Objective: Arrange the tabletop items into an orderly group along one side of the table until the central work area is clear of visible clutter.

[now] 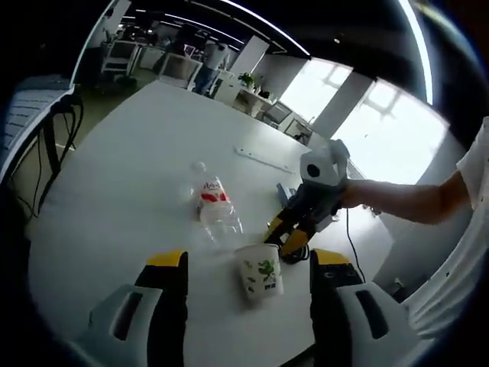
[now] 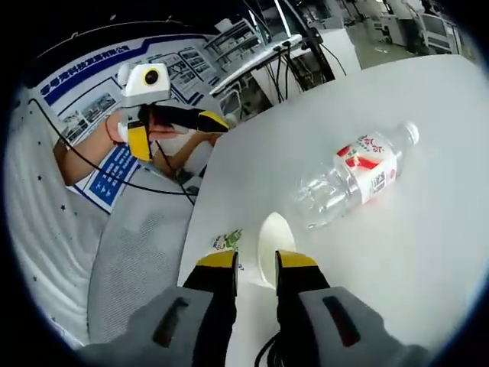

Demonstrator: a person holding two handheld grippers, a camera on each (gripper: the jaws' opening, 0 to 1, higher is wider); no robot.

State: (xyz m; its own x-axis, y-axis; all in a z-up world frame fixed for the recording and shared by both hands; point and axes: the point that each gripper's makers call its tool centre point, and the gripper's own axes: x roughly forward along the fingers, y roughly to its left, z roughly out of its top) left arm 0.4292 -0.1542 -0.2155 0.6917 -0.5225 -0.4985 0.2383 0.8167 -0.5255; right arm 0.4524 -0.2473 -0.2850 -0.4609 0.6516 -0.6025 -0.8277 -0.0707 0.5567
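A large white table (image 1: 137, 168) stands in an open office with bright windows (image 1: 382, 145) and ceiling strip lights (image 1: 260, 23).

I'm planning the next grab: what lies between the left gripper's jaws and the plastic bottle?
In the left gripper view, the paper cup stands between the left gripper and the lying bottle, with the right gripper at the cup's rim.

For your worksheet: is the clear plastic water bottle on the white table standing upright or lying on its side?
Lying on its side: the bottle rests lengthwise on the table, cap end pointing sideways.
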